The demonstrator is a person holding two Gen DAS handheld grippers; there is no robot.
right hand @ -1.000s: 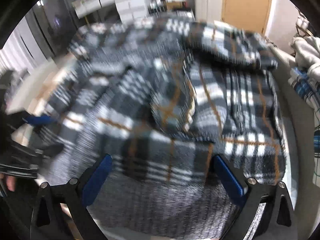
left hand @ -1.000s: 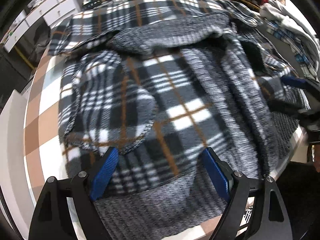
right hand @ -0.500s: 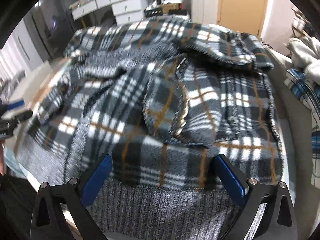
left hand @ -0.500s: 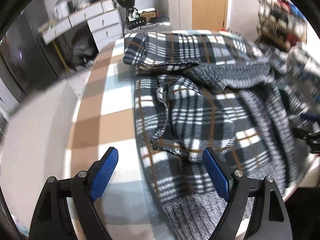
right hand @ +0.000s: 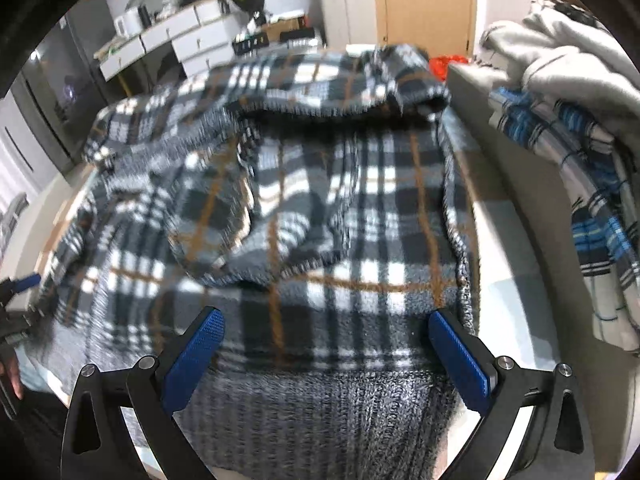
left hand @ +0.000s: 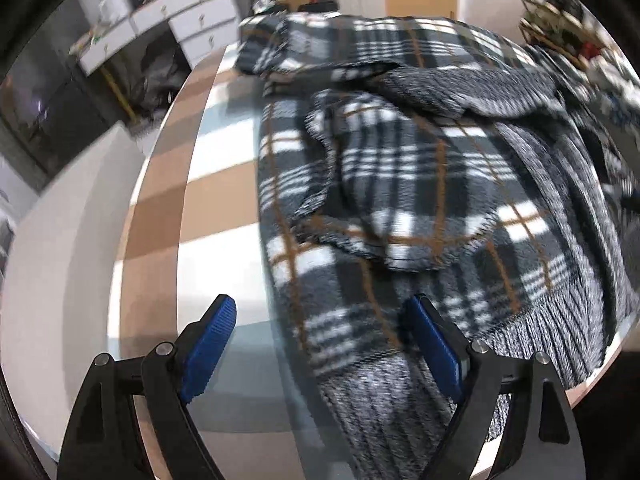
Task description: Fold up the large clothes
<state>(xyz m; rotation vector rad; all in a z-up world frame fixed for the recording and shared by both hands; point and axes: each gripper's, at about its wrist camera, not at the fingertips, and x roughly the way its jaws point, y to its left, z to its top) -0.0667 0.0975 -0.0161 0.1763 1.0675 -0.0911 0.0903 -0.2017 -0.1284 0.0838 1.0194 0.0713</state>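
Since the earlier frame your left gripper (left hand: 320, 344) has slid sideways to the left border of the plaid jacket (left hand: 420, 200), so that checked tablecloth (left hand: 216, 200) now fills the left half of its view, and your right gripper (right hand: 326, 344) has shifted toward the right border in the same way. Both stand wide with nothing between the blue pads (left hand: 212, 344), and neither presses on cloth. Nearest to you is the grey ribbed hem (right hand: 320, 408), which lies across the near edge of the table; the left gripper hangs above its left corner, with one finger over bare cloth of the table and the other over the knit, and the right gripper is over the hem near its right corner. So the jacket lies ahead of and below both grippers, and each hand is the nearer one for its own side. Beyond the hem, loose plaid flaps (right hand: 280, 224) lie bunched in the middle of the body. Farther still, a grey knit part and a rolled plaid edge (right hand: 340, 92) cross the far end. I judge that the long axis runs away from you, hem near, upper part far. At the far right a pile of other clothes (right hand: 580, 160) sits beside the table, apart from the jacket.
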